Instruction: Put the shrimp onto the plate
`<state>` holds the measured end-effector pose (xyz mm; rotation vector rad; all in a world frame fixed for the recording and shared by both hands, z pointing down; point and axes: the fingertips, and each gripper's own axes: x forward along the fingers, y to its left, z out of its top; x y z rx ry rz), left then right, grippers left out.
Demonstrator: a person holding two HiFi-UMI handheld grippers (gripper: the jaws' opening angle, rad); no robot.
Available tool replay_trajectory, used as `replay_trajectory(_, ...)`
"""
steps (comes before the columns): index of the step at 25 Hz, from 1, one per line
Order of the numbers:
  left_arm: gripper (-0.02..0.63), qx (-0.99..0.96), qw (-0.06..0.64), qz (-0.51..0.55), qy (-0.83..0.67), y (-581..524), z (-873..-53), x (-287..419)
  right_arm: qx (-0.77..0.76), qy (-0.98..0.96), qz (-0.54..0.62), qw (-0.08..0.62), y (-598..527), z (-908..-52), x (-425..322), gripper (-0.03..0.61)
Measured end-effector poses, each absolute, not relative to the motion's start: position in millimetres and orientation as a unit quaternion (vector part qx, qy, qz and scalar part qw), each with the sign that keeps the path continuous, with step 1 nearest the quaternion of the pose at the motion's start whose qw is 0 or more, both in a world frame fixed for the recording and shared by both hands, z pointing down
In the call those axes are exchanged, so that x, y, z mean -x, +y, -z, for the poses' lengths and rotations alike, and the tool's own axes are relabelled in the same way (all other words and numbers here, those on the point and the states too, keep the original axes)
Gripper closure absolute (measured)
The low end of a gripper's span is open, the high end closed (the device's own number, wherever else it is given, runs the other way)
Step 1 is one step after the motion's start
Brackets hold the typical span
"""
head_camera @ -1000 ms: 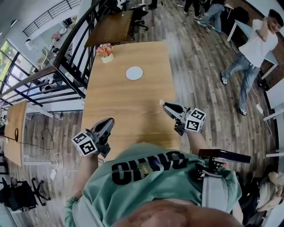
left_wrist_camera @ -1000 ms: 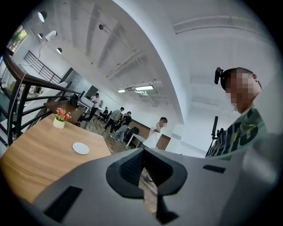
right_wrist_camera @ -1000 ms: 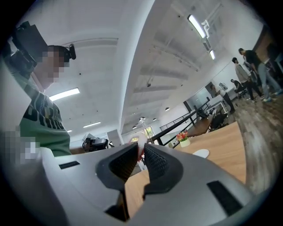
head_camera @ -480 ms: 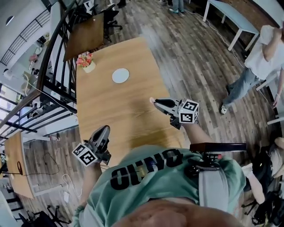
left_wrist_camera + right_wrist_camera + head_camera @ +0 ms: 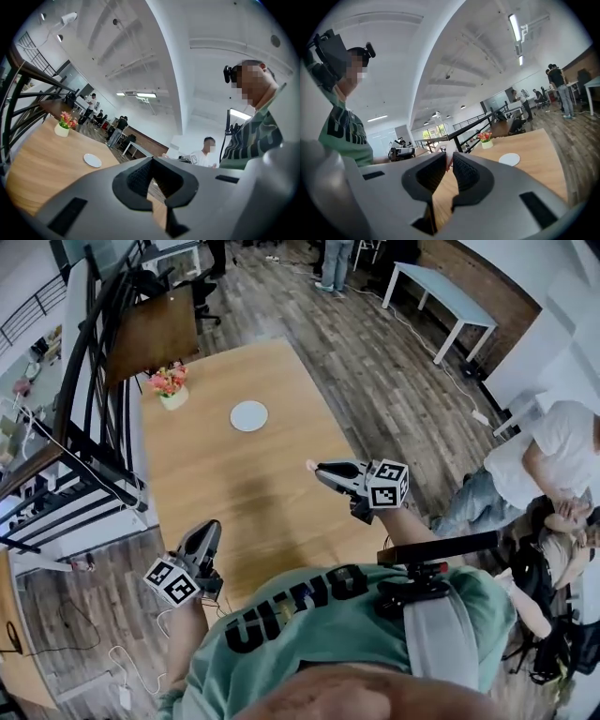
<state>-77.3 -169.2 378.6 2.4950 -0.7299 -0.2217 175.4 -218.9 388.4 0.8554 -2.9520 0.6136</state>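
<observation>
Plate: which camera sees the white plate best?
The head view. It looks down from above, so you see the plate as a whole round circle lying on the wooden table. Both gripper views look across the table from low down, so there the plate is only a small flat oval.

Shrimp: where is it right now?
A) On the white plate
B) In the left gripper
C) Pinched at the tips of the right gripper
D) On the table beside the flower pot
C: the shrimp sits pinched between the jaw tips of the right gripper, held above the table, while the white plate looks bare and the left gripper has its jaws together on nothing.
</observation>
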Motion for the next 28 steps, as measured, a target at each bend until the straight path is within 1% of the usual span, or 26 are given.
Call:
replay_trajectory(3, 0.618, -0.913, 0.268, 0.089, -0.295, -173.8, -384.0, 86.6, -0.260, -0.945, -0.196, 0.012, -224.5, -389.2, -174.4, 0.529)
replay_trajectory(6, 0.618, -0.904, 0.269, 0.100, -0.318, -177.3, -381.1, 78.9, -0.257, -0.944, -0.208, 0.006, -232.8, -396.6, -192.8, 0.529)
replay_trajectory(12, 0.618, -0.899, 0.275, 0.104, -0.325, -195.2, -380.2, 36.3, -0.260, -0.943, -0.209, -0.005, -258.6, -402.3, -239.5, 0.529)
replay_trajectory(21, 0.618, -0.914, 0.267, 0.086, -0.295, -219.5, -373.9, -26.4, -0.301, -0.927, -0.221, -0.027, -252.7, -411.5, -314.6, 0.529)
replay_trajectory(24, 0.617, -0.919, 0.269, 0.080, -0.278, -229.3, -373.0, -29.8, -0.322, -0.918, -0.230, -0.033, -253.9, -412.2, -316.3, 0.529)
replay_trajectory(28, 0.617, -0.916, 0.270, 0.079, -0.286, -240.8, -381.0, 0.9, -0.309, -0.923, -0.227, -0.023, -273.6, -423.9, -282.0, 0.529)
